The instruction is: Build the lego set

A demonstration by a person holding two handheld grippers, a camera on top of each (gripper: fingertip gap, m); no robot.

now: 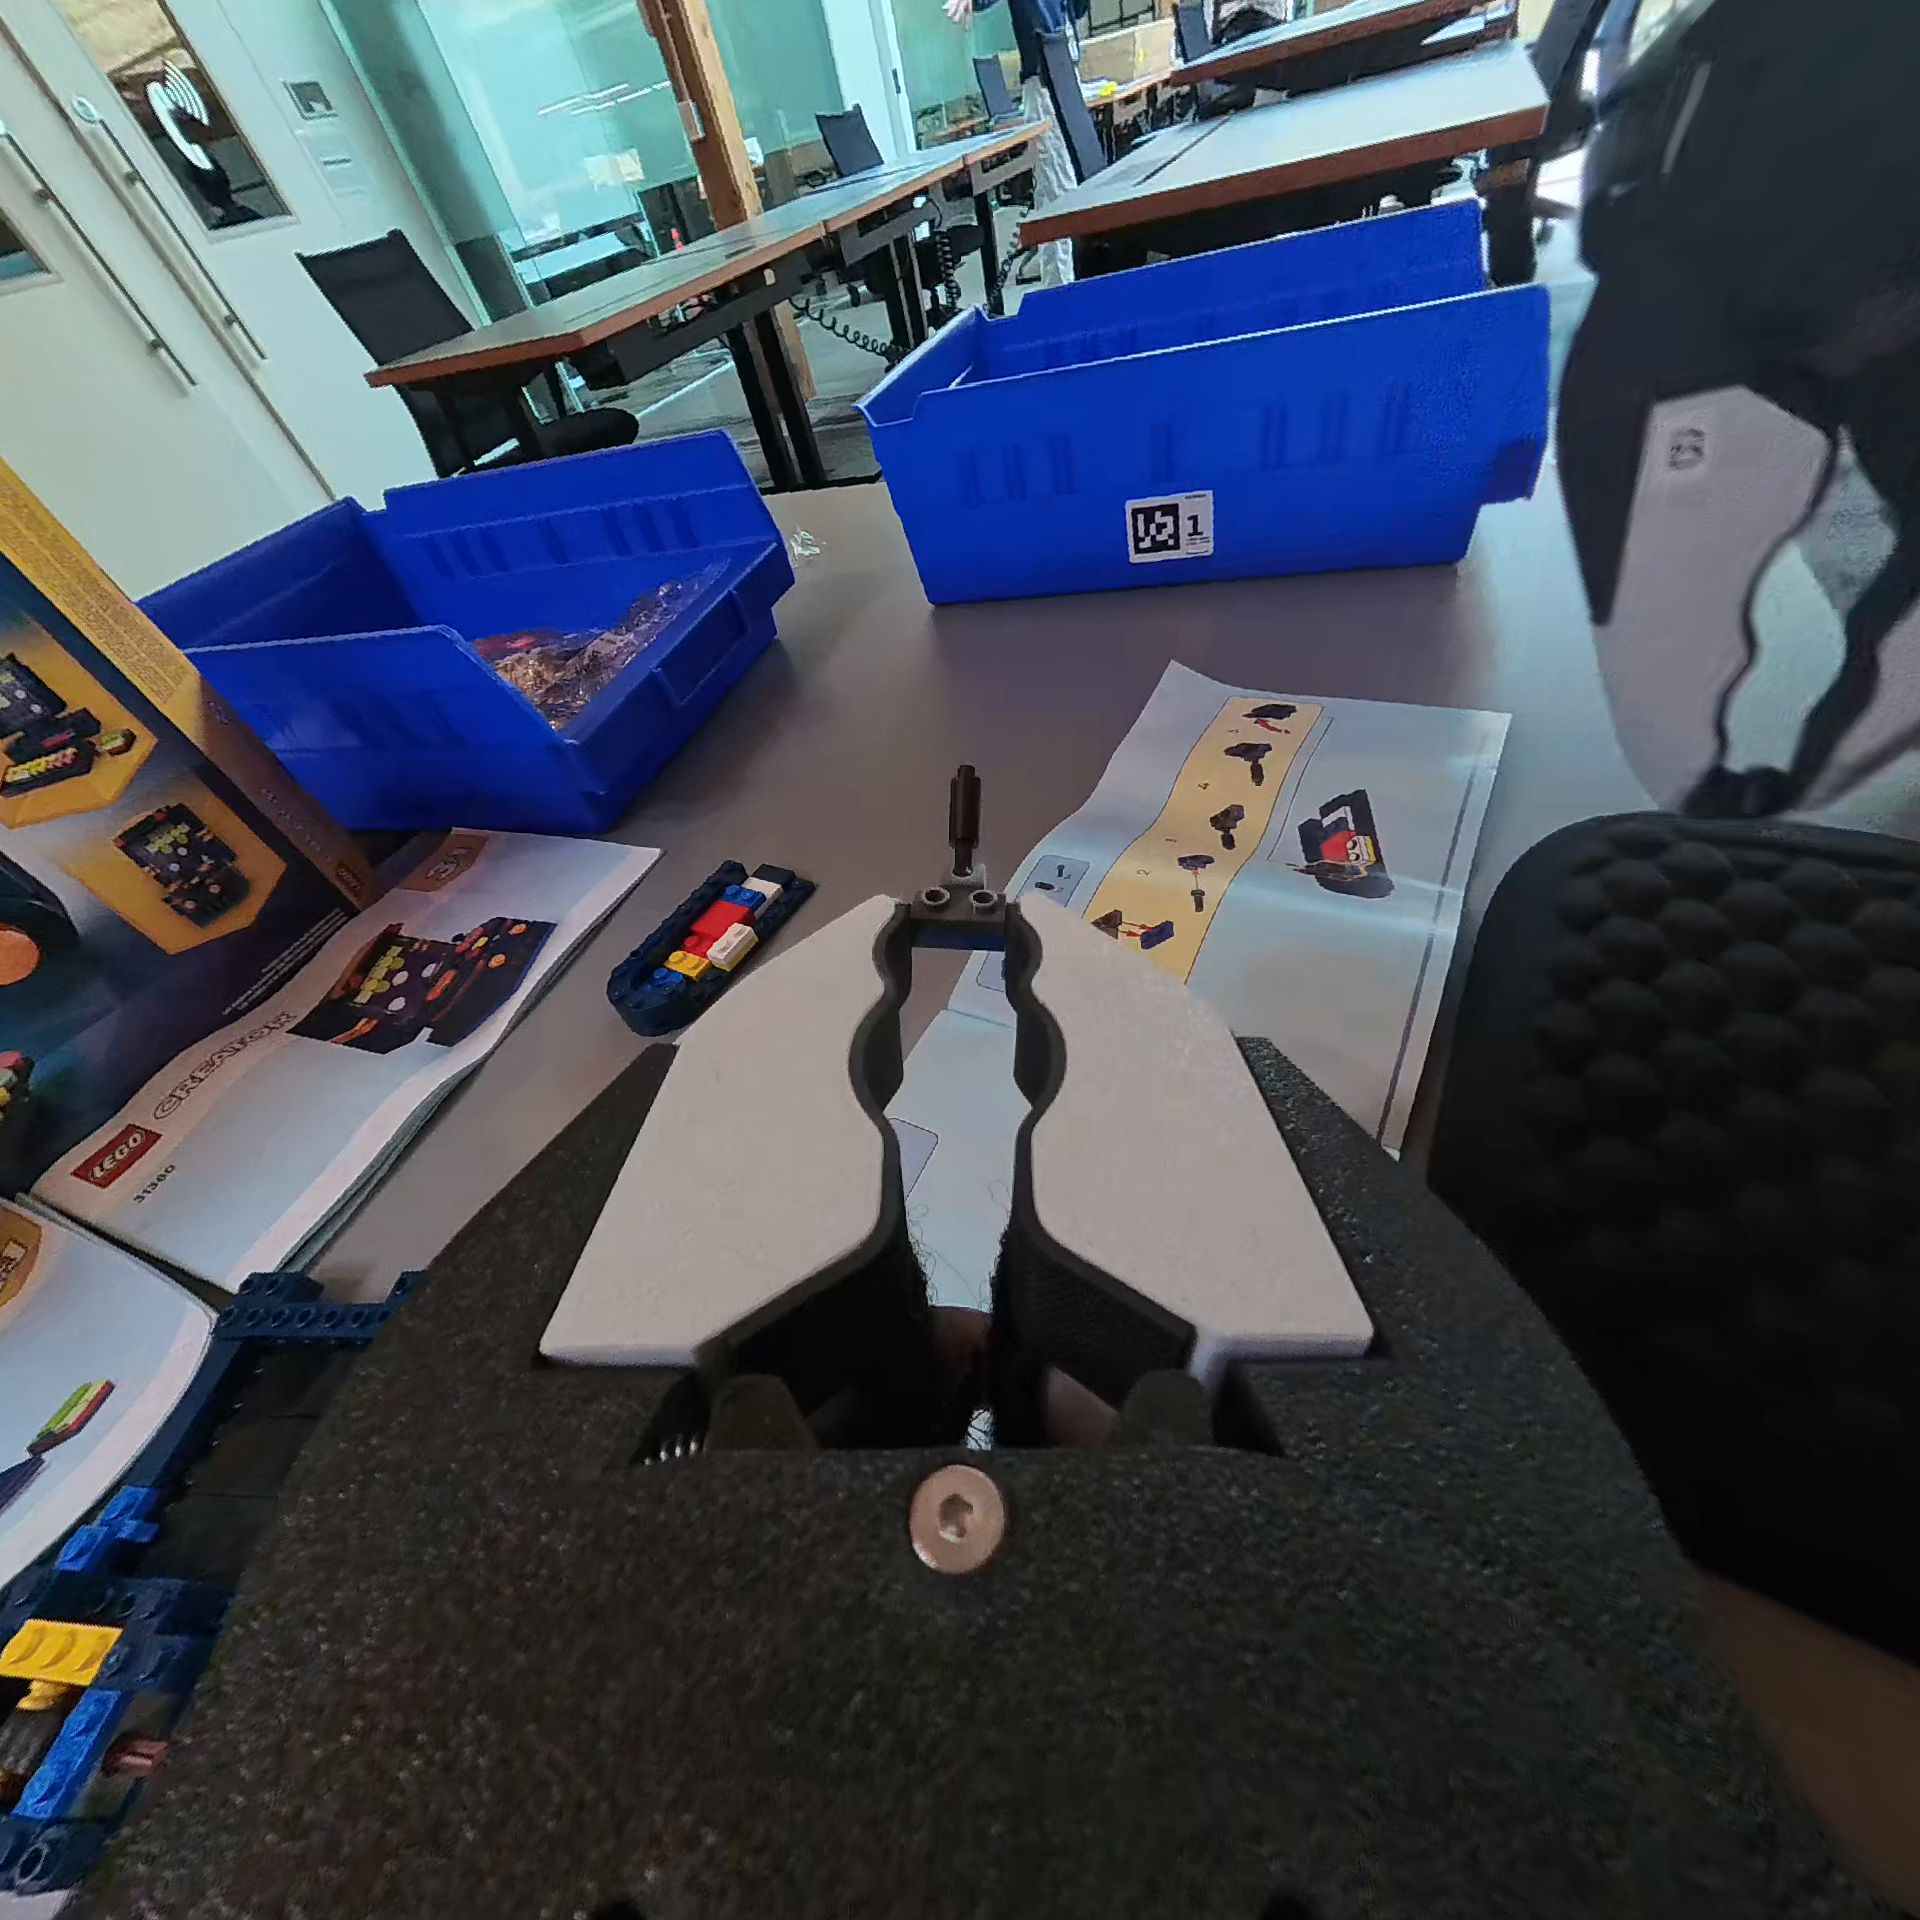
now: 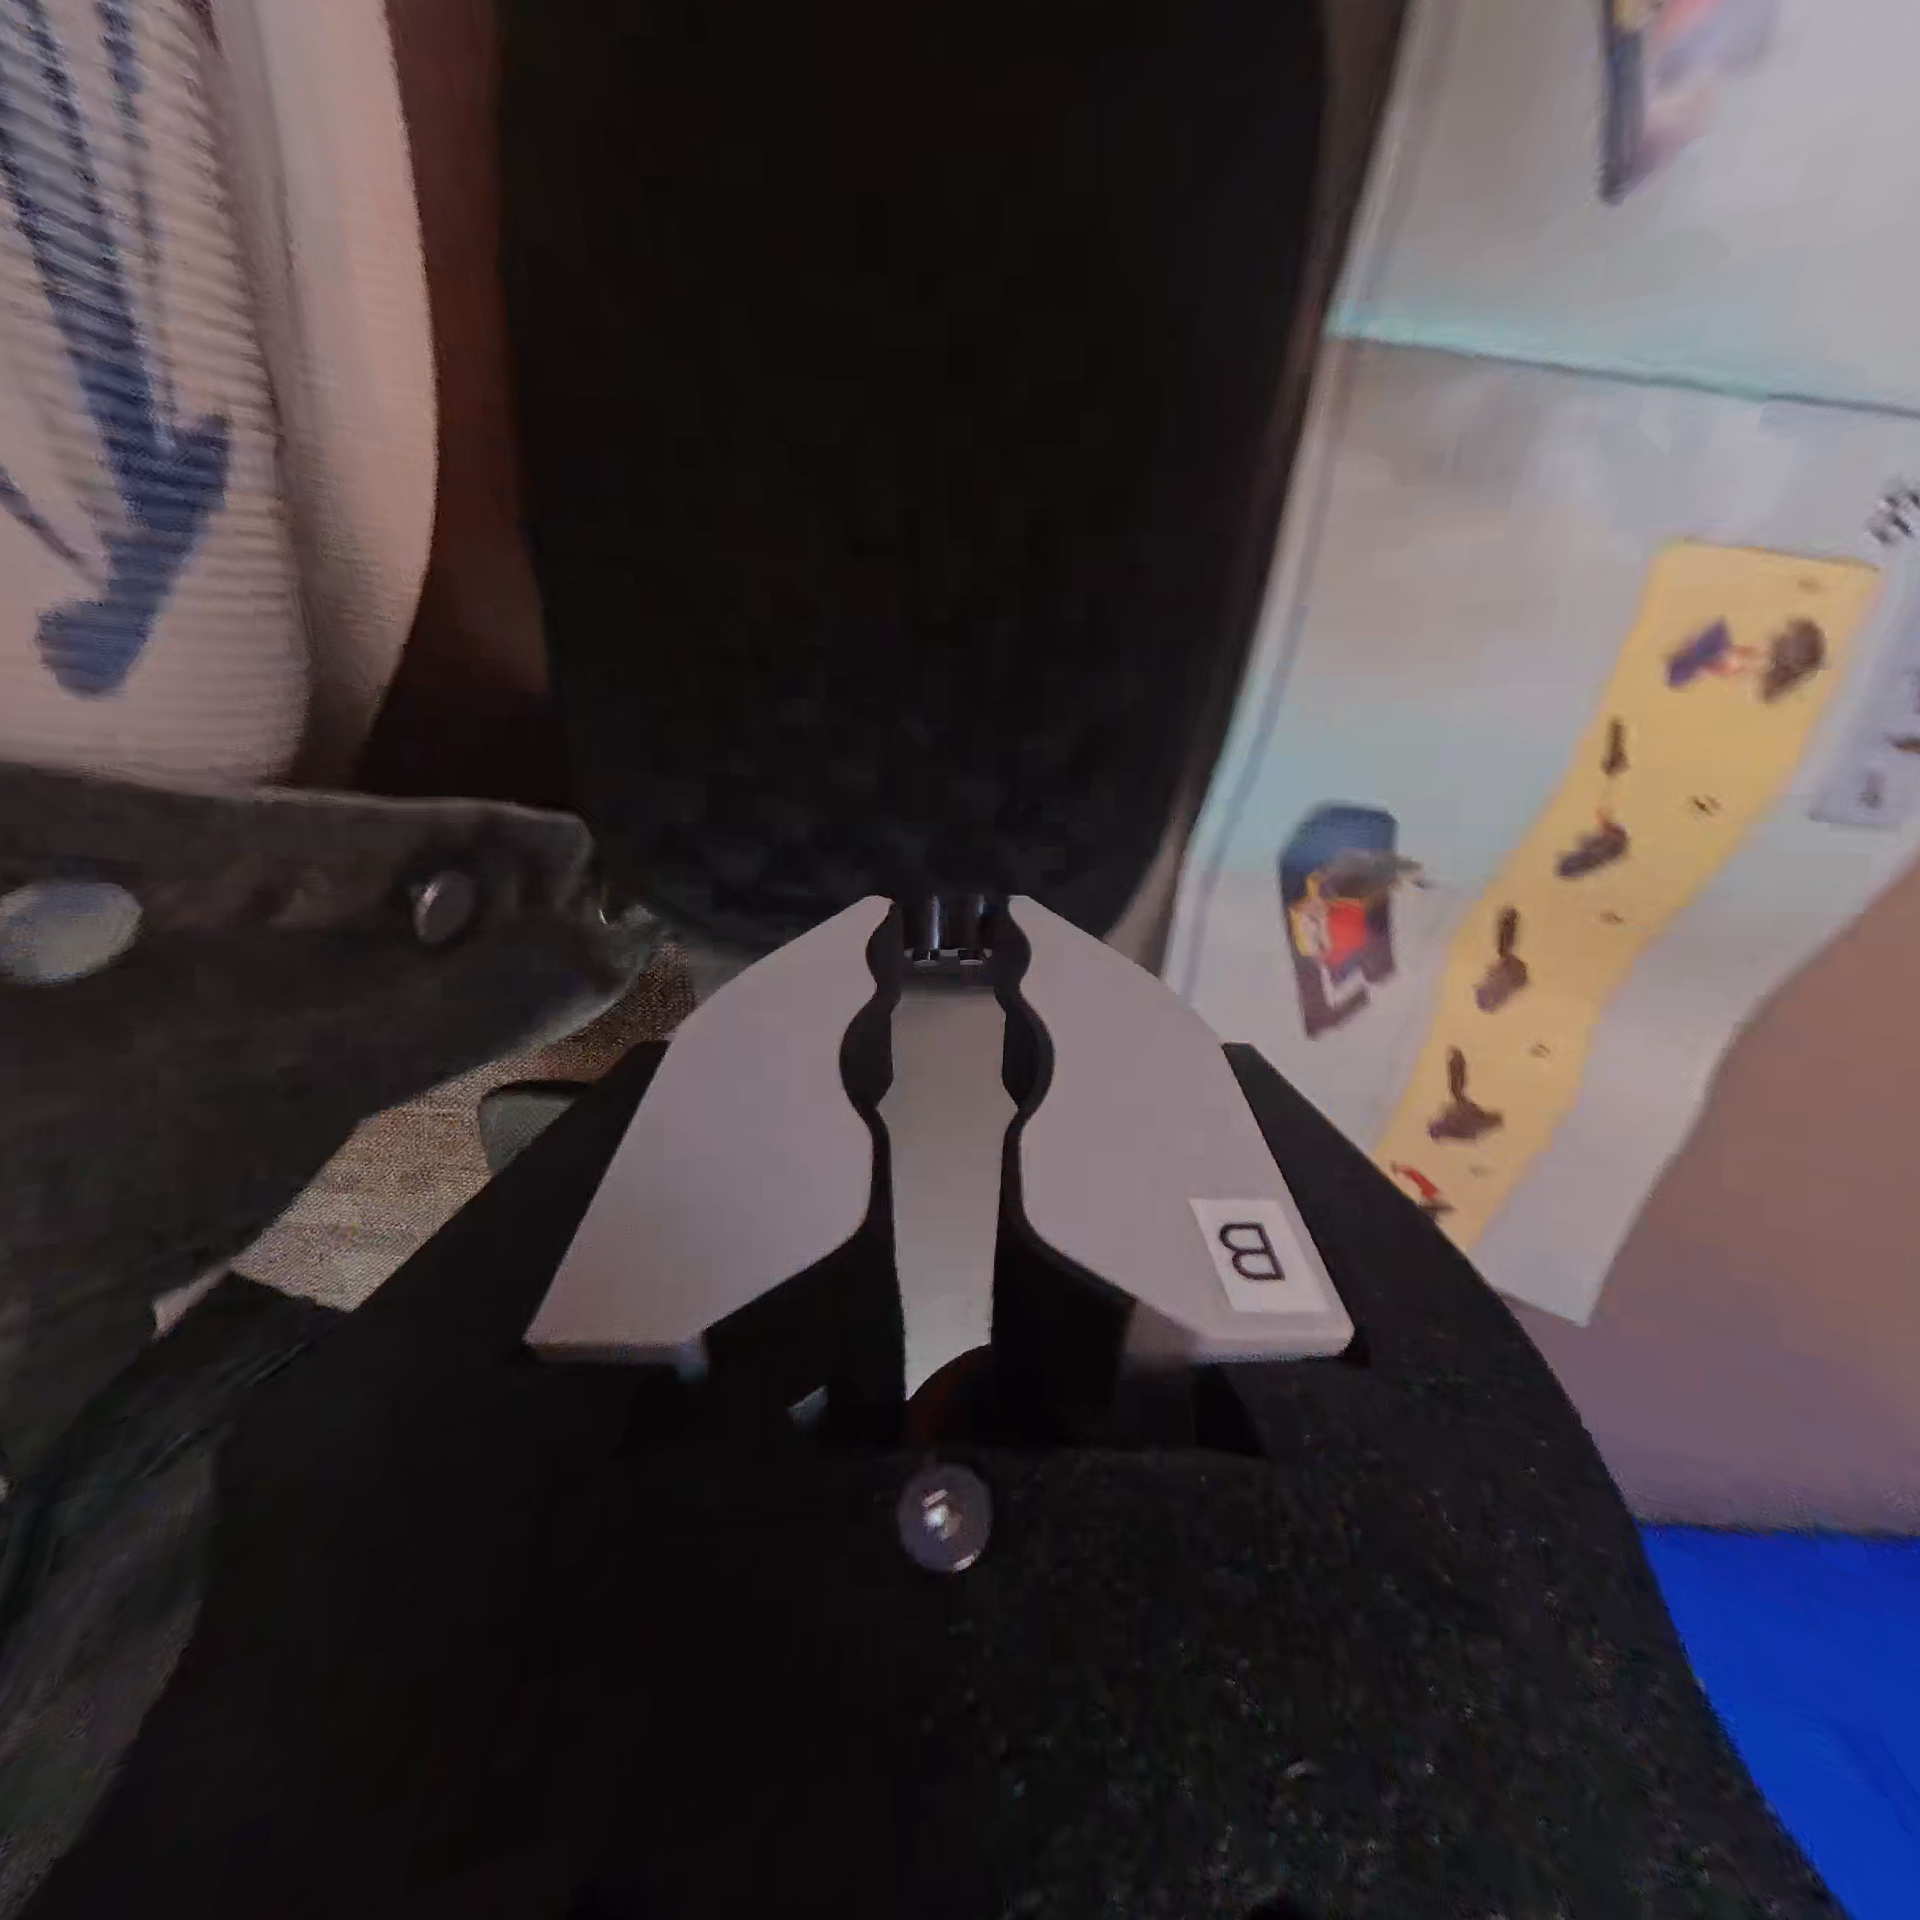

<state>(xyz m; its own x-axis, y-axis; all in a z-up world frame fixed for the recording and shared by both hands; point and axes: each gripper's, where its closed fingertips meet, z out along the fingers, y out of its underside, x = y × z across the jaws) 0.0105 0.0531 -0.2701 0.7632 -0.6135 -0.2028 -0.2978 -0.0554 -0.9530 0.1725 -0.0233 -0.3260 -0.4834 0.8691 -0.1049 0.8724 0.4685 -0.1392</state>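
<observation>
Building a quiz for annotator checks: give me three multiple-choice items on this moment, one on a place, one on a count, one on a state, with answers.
1. Where does the small brick boat lie?
A. inside a blue bin
B. on the grey table, between the closed booklet and the open instruction sheet
C. on top of the box

2. How many blue bins show on the table in the left wrist view?
A. one
B. two
C. four

3. What is the state of the left gripper?
A. wide open, nothing between the fingers
B. closed on a sheet of paper
C. closed on a small grey-and-blue brick piece with a black rod sticking up

Answers: 1 B, the boat sits on bare tabletop between the two papers. 2 B, the left blue bin and the right blue bin. 3 C, both fingertips press the piece's sides.
</observation>
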